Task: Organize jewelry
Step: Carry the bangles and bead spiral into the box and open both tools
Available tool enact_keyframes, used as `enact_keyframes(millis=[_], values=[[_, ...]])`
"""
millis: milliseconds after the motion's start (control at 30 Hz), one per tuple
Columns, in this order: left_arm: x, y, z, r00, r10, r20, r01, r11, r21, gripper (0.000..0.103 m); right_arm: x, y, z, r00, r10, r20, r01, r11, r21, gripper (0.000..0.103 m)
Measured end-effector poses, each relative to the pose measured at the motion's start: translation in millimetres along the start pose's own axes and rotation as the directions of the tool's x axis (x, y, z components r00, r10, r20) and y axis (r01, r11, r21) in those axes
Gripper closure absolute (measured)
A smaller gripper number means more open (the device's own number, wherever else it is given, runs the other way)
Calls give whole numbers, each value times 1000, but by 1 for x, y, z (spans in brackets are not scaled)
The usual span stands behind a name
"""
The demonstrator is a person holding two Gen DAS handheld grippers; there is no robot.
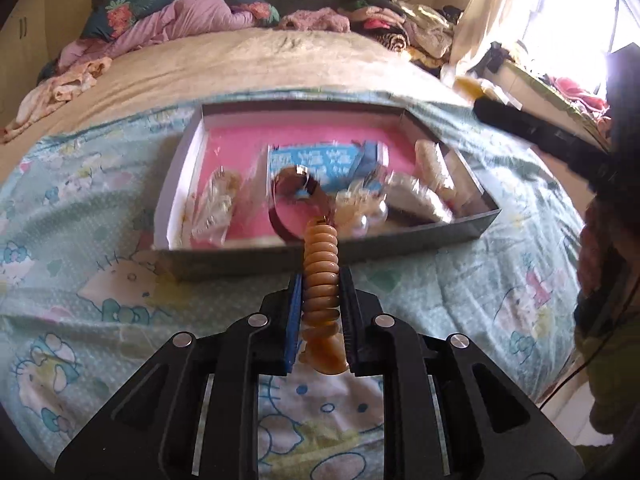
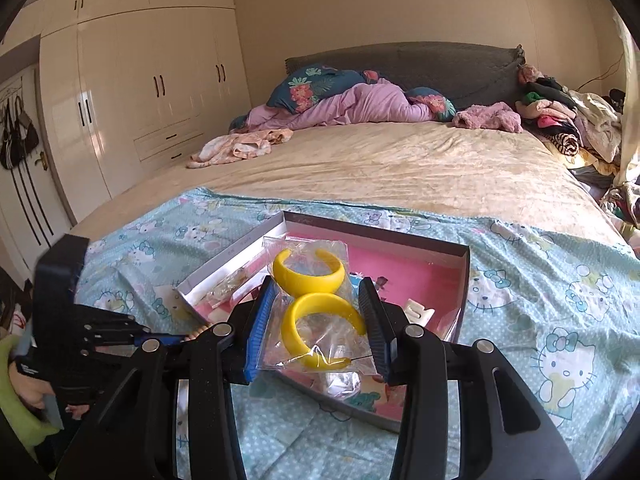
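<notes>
A shallow box with a pink floor (image 1: 224, 136) lies on the bed and holds several bagged jewelry pieces. My left gripper (image 1: 320, 276) is shut on an orange coiled bracelet (image 1: 321, 256), held just before the box's near wall. A brown ring-shaped bangle (image 1: 294, 188) lies in the box beyond it. My right gripper (image 2: 316, 284) is shut on a clear bag with two yellow cuff bangles (image 2: 308, 272), held above the same box (image 2: 464, 280). The right gripper also shows at the right of the left wrist view (image 1: 532, 128), and the left gripper shows in the right wrist view (image 2: 92, 332).
The box sits on a light blue cartoon-print blanket (image 1: 80, 208) over a beige bed (image 2: 400, 164). Pillows and purple bedding (image 2: 360, 104) lie at the headboard. Piled clothes (image 2: 560, 124) sit at the right. White wardrobes (image 2: 132, 80) stand to the left.
</notes>
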State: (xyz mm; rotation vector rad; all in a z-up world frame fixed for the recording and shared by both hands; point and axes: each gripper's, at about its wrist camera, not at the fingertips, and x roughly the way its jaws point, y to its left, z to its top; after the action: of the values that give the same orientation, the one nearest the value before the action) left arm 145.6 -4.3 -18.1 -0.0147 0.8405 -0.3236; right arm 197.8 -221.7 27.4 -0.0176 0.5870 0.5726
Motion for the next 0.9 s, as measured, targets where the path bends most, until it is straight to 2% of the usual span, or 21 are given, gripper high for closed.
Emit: enact_keyframes(millis=[100,333,900], values=[[-7,-2,21,998,34,53,-34,999,16,92,8,-6,3,1000,-11,0,11,1000,15,62],[15,5,48,995,79,65,-80,997,-2,92,24,-11,5,999,-37,-10,38,999,20,62],[46,8,49,998,60,26,-60,998,-20,92,56,-24,-11,995,-57,-78,62,996,58,62]])
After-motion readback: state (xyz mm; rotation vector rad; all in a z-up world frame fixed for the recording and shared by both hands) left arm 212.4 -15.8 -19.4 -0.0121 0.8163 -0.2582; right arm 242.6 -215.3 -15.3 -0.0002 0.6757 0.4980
